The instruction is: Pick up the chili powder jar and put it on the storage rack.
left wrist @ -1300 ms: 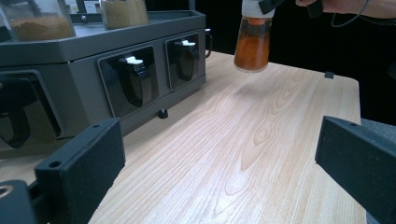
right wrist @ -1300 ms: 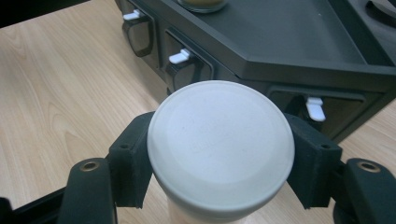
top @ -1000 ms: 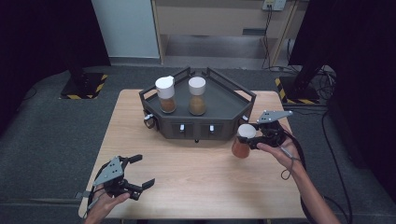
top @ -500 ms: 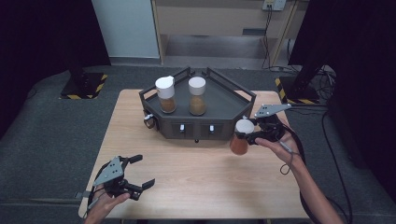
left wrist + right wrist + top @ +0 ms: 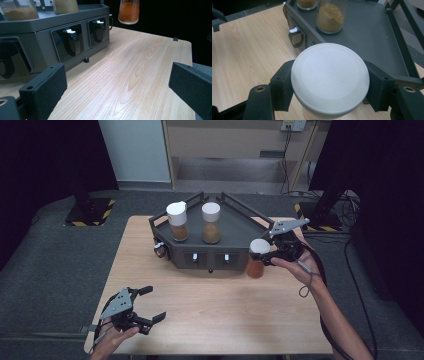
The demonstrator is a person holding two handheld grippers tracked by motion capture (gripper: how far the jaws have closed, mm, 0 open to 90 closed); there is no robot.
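Note:
A jar with a white lid (image 5: 330,77) and orange-brown powder (image 5: 255,266) hangs above the table, just off the right front corner of the dark grey tray (image 5: 235,227). My right gripper (image 5: 262,251) is shut on it, one pad (image 5: 283,85) on each side just under the lid. The left gripper view has the jar's bottom (image 5: 128,12) clear of the wood. My left gripper (image 5: 152,303) rests at the table's near left corner, open, nothing between its jaws.
Two white-lidded jars stand on the tray, one with brown powder (image 5: 177,222) and one with tan powder (image 5: 211,223). The tray's front wall (image 5: 37,25) has recessed latches with white tabs. Raised rails edge the tray. Bare wood (image 5: 215,310) lies between the grippers.
My right gripper has risen with the jar, lifting it off the table and a little left toward the tray's corner. The left gripper has stayed put.

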